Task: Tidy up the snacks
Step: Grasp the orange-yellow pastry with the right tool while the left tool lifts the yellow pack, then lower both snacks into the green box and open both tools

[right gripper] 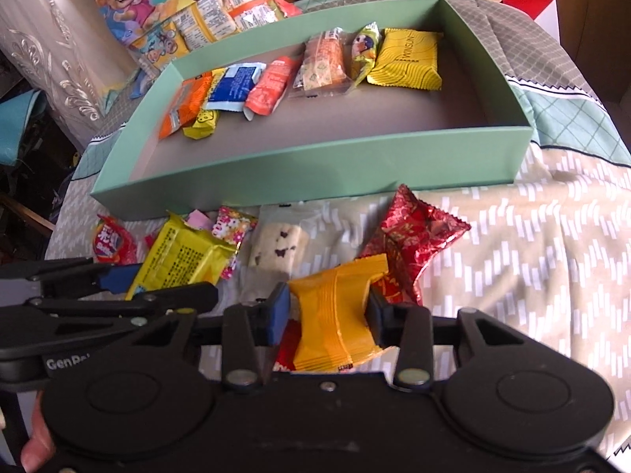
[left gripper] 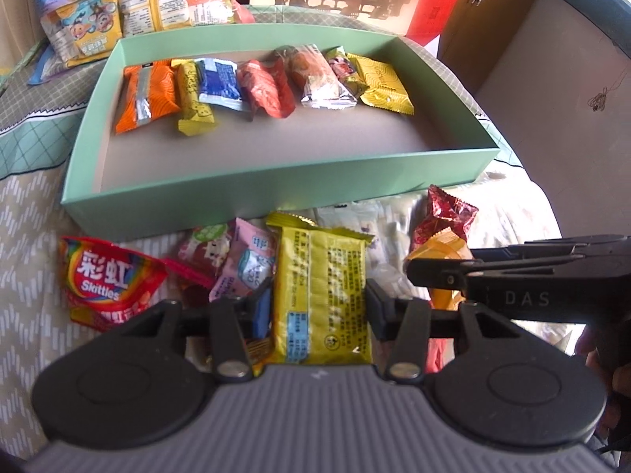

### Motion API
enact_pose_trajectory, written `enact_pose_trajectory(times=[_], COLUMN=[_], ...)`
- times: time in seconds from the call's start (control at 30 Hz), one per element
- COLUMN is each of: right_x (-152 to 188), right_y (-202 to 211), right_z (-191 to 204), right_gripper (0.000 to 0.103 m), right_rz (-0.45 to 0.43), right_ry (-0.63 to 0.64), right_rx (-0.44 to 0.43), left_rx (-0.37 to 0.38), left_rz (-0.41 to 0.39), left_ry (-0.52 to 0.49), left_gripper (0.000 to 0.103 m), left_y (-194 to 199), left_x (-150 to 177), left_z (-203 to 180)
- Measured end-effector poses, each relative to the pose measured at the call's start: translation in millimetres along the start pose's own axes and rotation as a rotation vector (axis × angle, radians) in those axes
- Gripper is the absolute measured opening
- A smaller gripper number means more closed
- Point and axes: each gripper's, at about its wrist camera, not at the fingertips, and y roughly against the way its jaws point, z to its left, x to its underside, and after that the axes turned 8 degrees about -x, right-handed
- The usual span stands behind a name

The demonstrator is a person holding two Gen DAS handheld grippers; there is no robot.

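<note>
On the bed cloth, just in front of the green box (left gripper: 276, 193), lies a small pile of loose snacks. 2 grippers are down among them, side by side. The left gripper (left gripper: 319, 307) has its pads pressed on both sides of the yellow pack (left gripper: 323, 276), so it is holding that one. The right gripper (right gripper: 329, 311) is pinched on the orange pack (right gripper: 335, 315); the wrapper bends in where the pads touch it.

Inside the box, 7 snacks already sit in a row along the far wall, from the orange-striped pack (left gripper: 148, 94) at one end to the gold square pack (right gripper: 408, 59) at the other. The near half of the box floor is bare.

Not picked up yet are the Skittles bag (left gripper: 106, 280), the pink pack (left gripper: 246, 260), the white nougat bar (right gripper: 276, 252) and the red foil pack (right gripper: 418, 232).

This looks like the grabbing step, with both hands taking 1 snack each. Next, each pack has to go up and over the near wall of the box, then down on the bare floor to start a new row. The wrappers are slippery and puffy, so a loose hold could let them slide out
</note>
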Motion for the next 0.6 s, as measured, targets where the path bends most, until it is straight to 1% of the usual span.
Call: enact_pose_trajectory(times=[0.1,0.17,0.23,0.3,0.37,0.43,0.53,0.6], right_x=[-9.0,-22.5,-38.8,-56.2,-78.0,-98.7,-121.0,-128.1], right_y=[18.0,26.9,29.7,27.6,20.0,5.9,-18.8,-35.6], right_z=[9.8,20.5,31.8,42.7,56.8,69.0,84.1,89.7], right_gripper=[0.04,0.04,0.04,0.04,0.04,0.04,0.04,0.04], right_rz=[-0.031,-0.056,-0.081,-0.108,-0.128,-0.123,-0.108,-0.085], right_ry=[0.003,0.011,0.019,0.023,0.026,0.018,0.014,0.002], right_rx=[-0.03,-0.057,-0.078,-0.092,-0.108,-0.124,-0.126,-0.133], left_rx=[0.013,0.006,-0.017,-0.059,-0.096,-0.125,-0.141,-0.147], left_rz=[-0.038,-0.066,-0.093,-0.113,-0.123,-0.124,-0.105,-0.093], left_ry=[0.011,0.021,0.031,0.037,0.04,0.052,0.075,0.086], left_gripper=[0.047,0.047,0.047,0.047,0.047,0.047,0.047,0.047], left_y=[16.7,26.1,33.0,34.2,29.0,19.4,3.6,-6.6], left_x=[-8.2,-17.9,-30.9,-46.0,-62.4,-76.5,-89.2,-91.7], left_z=[6.8,15.5,28.7,44.2,59.4,71.5,87.7,96.4])
